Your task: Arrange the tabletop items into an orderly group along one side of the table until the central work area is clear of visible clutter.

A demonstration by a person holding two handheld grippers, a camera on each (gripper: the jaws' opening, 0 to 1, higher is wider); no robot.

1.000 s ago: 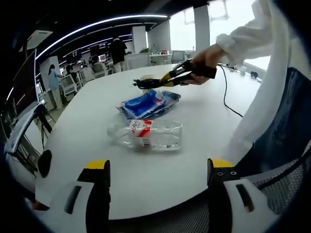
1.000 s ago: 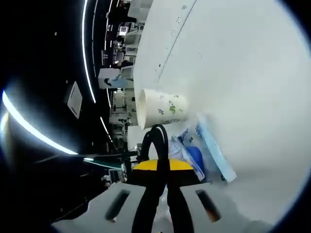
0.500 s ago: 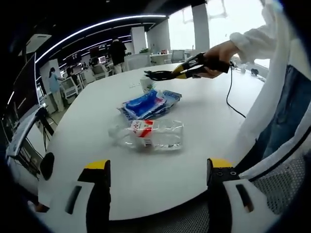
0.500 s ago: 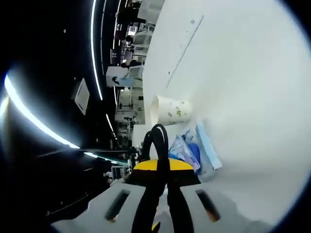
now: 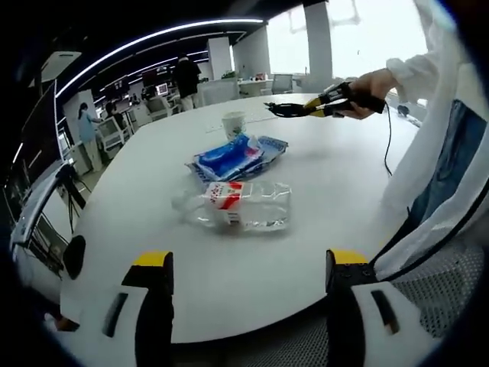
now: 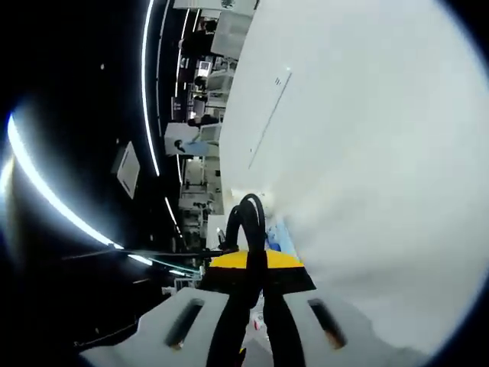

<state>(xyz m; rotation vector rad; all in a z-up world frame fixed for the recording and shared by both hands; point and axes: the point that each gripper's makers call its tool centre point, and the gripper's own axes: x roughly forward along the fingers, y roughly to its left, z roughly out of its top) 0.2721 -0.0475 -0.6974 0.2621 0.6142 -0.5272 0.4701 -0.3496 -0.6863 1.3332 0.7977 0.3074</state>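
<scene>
Over the bench [image 5: 321,199], right claw [image 5: 276,108] is clamped on a black cable [image 6: 246,222]; left claw [image 5: 248,279] gapes empty. Bottle [image 5: 243,206], blue packet [image 5: 235,157] and cup [image 5: 233,123] clutter mid-bench. Danger: that dangling cable could topple the cup.

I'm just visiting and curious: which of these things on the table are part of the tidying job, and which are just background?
Part of the job:
plastic bottle, lying on its side
blue packet
paper cup
black cable, gripped by the right gripper

Just around:
office chairs
people standing far off
</scene>
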